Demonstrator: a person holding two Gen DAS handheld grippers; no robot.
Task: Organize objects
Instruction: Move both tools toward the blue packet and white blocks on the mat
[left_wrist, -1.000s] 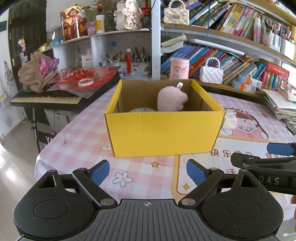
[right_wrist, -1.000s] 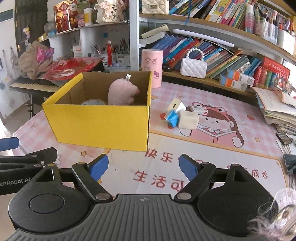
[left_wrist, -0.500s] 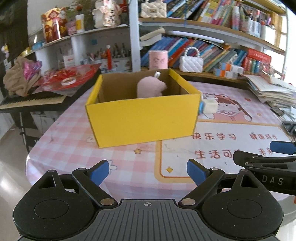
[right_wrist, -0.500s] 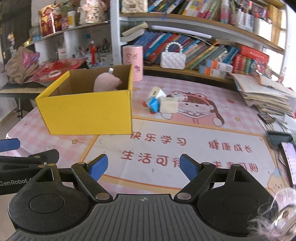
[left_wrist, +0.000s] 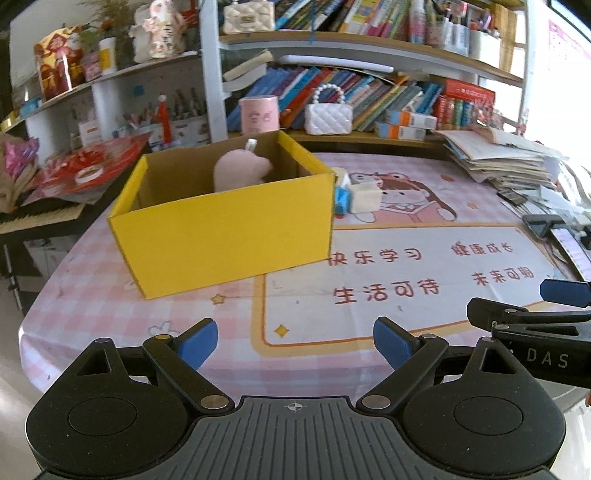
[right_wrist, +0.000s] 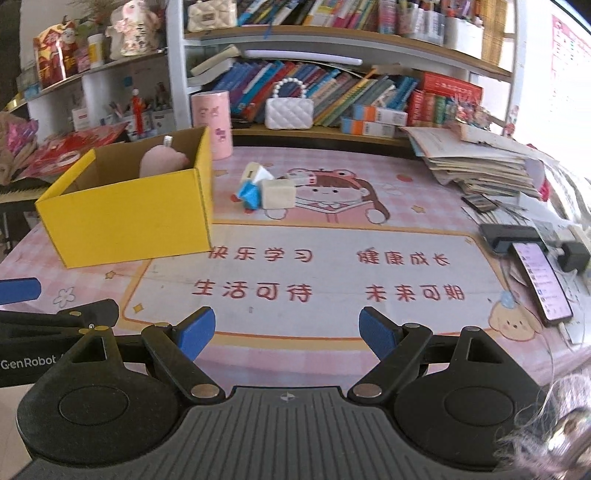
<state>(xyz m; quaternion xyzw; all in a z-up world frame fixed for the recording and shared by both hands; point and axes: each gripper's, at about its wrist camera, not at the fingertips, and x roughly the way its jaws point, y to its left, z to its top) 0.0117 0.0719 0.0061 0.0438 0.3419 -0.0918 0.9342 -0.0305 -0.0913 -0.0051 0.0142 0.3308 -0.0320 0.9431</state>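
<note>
Both grippers, left gripper (left_wrist: 293, 341) and right gripper (right_wrist: 286, 330), stand apart and empty. Against a second ago, views swing right: yellow box (right_wrist: 129, 212) slides to left of frame, small blocks (right_wrist: 267, 188) centre up, apparently next for boxing.

Yellow box (right_wrist: 125, 218), pink plush (right_wrist: 162, 160), pink-checked tablecloth (left_wrist: 92, 295), white quilted handbag (right_wrist: 289, 113)

"genrobot" on left gripper (right_wrist: 55, 332)
</note>
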